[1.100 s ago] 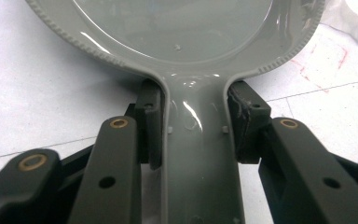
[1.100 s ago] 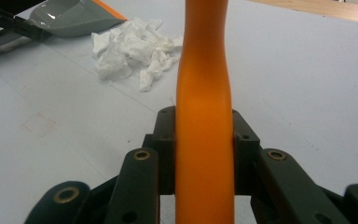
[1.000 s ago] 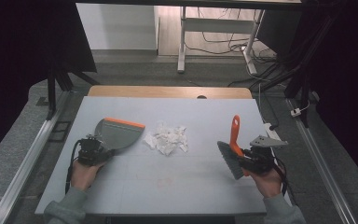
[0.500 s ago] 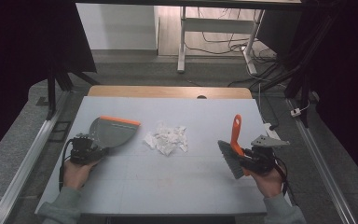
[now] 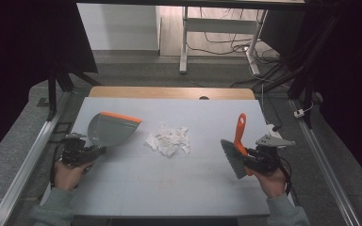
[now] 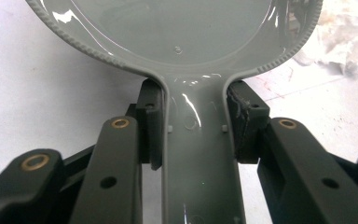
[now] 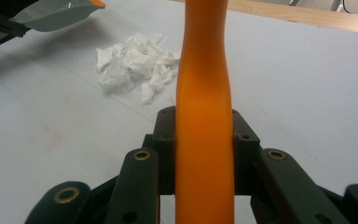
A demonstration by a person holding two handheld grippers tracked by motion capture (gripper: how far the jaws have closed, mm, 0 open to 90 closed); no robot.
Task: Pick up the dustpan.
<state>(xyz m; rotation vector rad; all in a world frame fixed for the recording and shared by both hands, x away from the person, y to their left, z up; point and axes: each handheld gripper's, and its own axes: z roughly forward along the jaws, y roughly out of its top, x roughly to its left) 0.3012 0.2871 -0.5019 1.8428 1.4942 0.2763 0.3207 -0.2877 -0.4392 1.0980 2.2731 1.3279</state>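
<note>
My left gripper (image 5: 92, 151) is shut on the handle of a grey dustpan (image 5: 109, 128) with an orange lip, held a little above the table at the left. In the left gripper view both pads clamp the dustpan (image 6: 186, 32) handle, with my left gripper (image 6: 193, 122) around it. My right gripper (image 5: 249, 160) is shut on a hand brush (image 5: 235, 148) with an orange handle and dark bristles, at the right. The right gripper view shows the orange brush handle (image 7: 204, 93) squeezed inside my right gripper (image 7: 204, 142). A pile of crumpled white paper scraps (image 5: 168, 139) (image 7: 133, 63) lies between them.
The white table top (image 5: 179, 188) has a wooden strip (image 5: 169, 92) along its far edge. Metal rails (image 5: 33, 150) run down both sides. A desk frame and cables (image 5: 226, 42) stand on the floor beyond.
The left hand has drawn the dustpan leftward and raised it a little, away from the paper pile. The right hand and brush have stayed put.
</note>
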